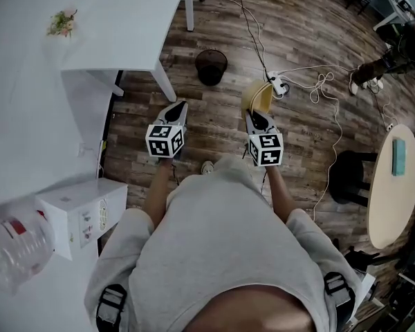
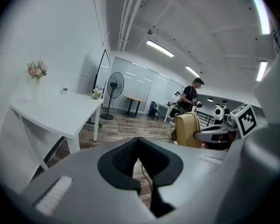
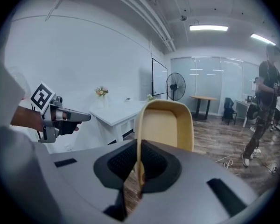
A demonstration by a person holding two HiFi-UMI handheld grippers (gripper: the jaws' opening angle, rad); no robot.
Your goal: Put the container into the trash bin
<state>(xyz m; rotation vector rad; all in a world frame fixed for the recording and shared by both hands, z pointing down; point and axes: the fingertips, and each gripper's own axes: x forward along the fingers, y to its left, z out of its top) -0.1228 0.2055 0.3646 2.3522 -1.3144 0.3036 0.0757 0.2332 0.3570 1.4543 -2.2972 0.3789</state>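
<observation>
In the head view the tan plastic container (image 1: 257, 94) hangs over the wood floor, its thin wall pinched by my right gripper (image 1: 255, 113). The right gripper view shows the container (image 3: 168, 124) upright, one wall running down between the pads of the right gripper (image 3: 140, 149). My left gripper (image 1: 182, 106) is level with it to the left, shut and holding nothing; its tips (image 2: 139, 141) meet over bare floor. From there the container (image 2: 187, 130) appears at the right. The dark round trash bin (image 1: 211, 66) stands on the floor ahead, between the two grippers and beyond them.
A white table (image 1: 124, 26) stands ahead on the left, one leg near the bin. White cables and a power strip (image 1: 277, 84) lie on the floor ahead on the right. A round table (image 1: 394, 185) and black stool (image 1: 349, 175) are at the right. A person (image 3: 266, 111) stands farther off.
</observation>
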